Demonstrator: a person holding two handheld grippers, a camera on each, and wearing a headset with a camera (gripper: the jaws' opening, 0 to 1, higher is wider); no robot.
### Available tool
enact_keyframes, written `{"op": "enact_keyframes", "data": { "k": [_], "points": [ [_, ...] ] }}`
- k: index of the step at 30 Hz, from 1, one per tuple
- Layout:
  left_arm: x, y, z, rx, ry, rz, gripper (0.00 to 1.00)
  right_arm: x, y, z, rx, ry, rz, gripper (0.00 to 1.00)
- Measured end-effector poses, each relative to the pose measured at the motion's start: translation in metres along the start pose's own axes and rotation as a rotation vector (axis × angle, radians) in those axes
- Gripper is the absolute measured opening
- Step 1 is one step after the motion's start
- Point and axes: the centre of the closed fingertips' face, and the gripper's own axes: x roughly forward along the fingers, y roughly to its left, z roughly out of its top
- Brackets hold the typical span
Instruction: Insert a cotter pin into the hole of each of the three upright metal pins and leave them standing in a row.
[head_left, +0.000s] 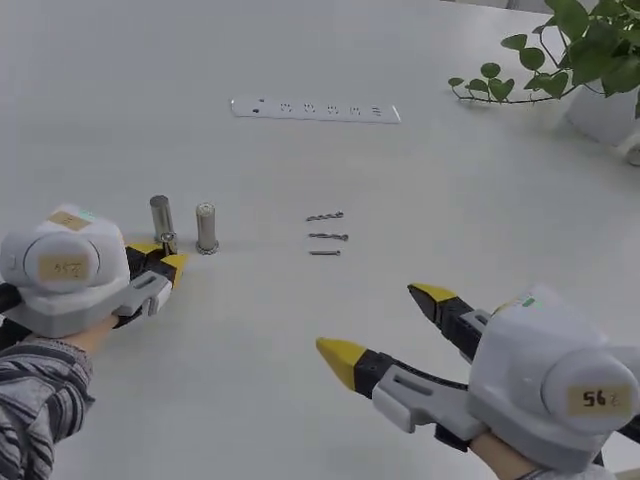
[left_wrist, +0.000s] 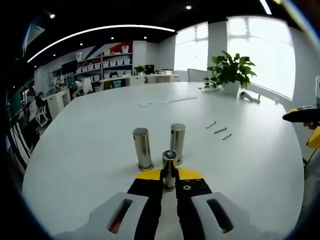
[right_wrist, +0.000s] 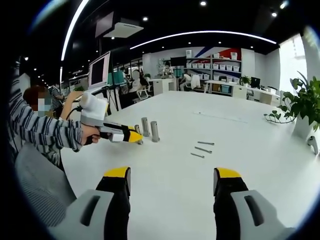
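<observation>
Three upright metal pins stand close together at the left of the white table. My left gripper (head_left: 164, 259) is shut on the nearest metal pin (head_left: 168, 243), which shows between the yellow tips in the left gripper view (left_wrist: 169, 165). The other two metal pins (head_left: 160, 215) (head_left: 206, 228) stand free just behind it. Three small cotter pins (head_left: 327, 237) lie in a short column to the right of them, also visible as cotter pins (right_wrist: 202, 149) in the right gripper view. My right gripper (head_left: 385, 325) hovers open and holds nothing, near the front of the table.
A white power strip (head_left: 315, 110) lies across the far middle of the table. A potted plant (head_left: 585, 55) stands at the far right corner. Bare tabletop (head_left: 400, 190) surrounds the pins.
</observation>
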Motion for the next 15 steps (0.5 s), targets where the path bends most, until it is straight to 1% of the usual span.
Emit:
{"op": "enact_keyframes", "data": {
  "k": [5,10,13,15],
  "points": [
    [0.0000,0.0004,-0.0001,-0.008,-0.001,0.008,0.05,-0.0005,-0.0006,-0.0002,-0.003,0.002,-0.005,0.64],
    [-0.0002,-0.0015,0.0007,0.015,0.001,0.006,0.05,-0.0016,-0.0008,0.0005,-0.008,0.005,-0.005,0.64],
    [-0.0025,-0.0041,0.0058,0.000,-0.017,0.004,0.05,-0.0022,-0.0005,0.0007,-0.011,0.005,-0.005,0.64],
    [-0.0040,-0.0070,0.0082,0.005,-0.022,0.001,0.05,-0.0024,0.0001,0.0010,-0.009,0.003,-0.003,0.64]
  ]
}}
